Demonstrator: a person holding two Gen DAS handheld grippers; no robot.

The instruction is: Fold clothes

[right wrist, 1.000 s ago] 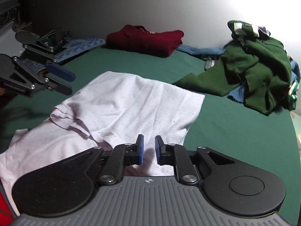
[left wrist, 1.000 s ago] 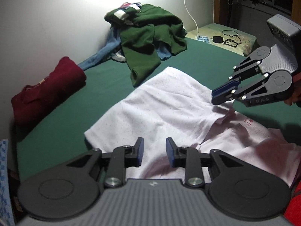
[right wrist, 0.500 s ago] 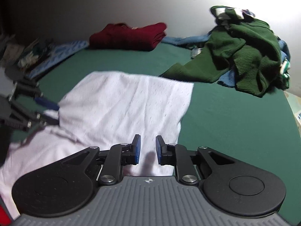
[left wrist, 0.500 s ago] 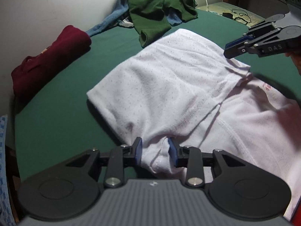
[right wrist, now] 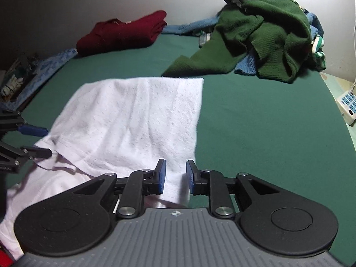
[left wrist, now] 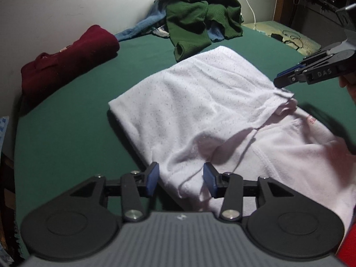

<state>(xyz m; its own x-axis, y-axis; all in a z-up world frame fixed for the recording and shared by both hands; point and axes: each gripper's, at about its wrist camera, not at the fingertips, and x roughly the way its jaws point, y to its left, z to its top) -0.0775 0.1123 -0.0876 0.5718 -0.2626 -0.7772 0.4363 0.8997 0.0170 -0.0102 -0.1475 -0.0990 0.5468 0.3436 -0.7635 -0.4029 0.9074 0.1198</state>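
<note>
A white garment (left wrist: 200, 102) lies partly folded on the green bed sheet (left wrist: 77, 115); it also shows in the right wrist view (right wrist: 133, 124). My left gripper (left wrist: 180, 179) is open, its jaws on either side of the garment's near corner. My right gripper (right wrist: 175, 175) is open, low over the garment's near right edge. Each gripper shows in the other's view: the right one (left wrist: 289, 75) at the right, the left one (right wrist: 33, 142) at the left edge.
A folded dark red sweater (left wrist: 69, 57) lies by the wall at the left. A heap of green and blue clothes (left wrist: 200, 15) sits at the back. A pillow with a cable (left wrist: 289, 37) and a white power strip (right wrist: 348, 104) lie at the right.
Both grippers have dropped lower and closer to the garment's folded edge. My left gripper's jaws have opened wider around the garment's corner. The garment looks unmoved.
</note>
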